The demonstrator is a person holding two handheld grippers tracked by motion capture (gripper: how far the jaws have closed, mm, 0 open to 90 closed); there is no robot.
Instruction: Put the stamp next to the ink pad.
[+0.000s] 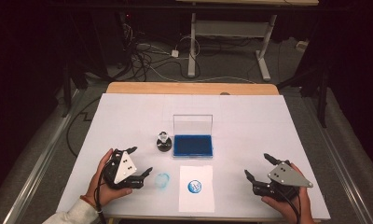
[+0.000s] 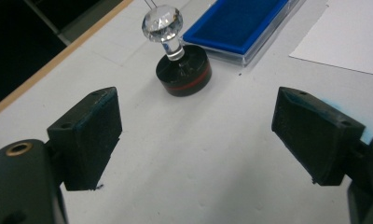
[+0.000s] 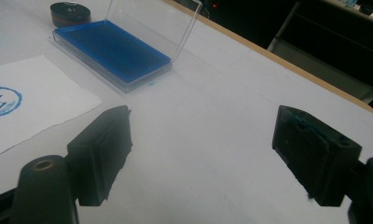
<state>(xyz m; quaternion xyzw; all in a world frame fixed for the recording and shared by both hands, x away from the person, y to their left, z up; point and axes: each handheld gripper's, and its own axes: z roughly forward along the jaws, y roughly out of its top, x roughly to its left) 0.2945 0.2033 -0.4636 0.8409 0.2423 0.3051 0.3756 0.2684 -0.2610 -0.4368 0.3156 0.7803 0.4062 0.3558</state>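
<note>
Black jaws of our left gripper (image 1: 139, 163) stand wide apart and empty; the right gripper (image 1: 258, 168) is likewise spread, holding nothing. To lift the stamp (image 2: 177, 51) well, we judge we should close low on its clear faceted knob's stem. It stands upright just beside the open blue ink pad (image 1: 192, 145), above the stamped paper (image 1: 196, 188).

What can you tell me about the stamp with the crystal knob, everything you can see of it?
The stamp stands upright on the white table, just left of the open blue ink pad, apart from it. It has a round black base with a thin red band and a clear faceted knob on a short clear stem, glass or plastic by its look. Nothing grips it; the left gripper is open, short of it.
</note>
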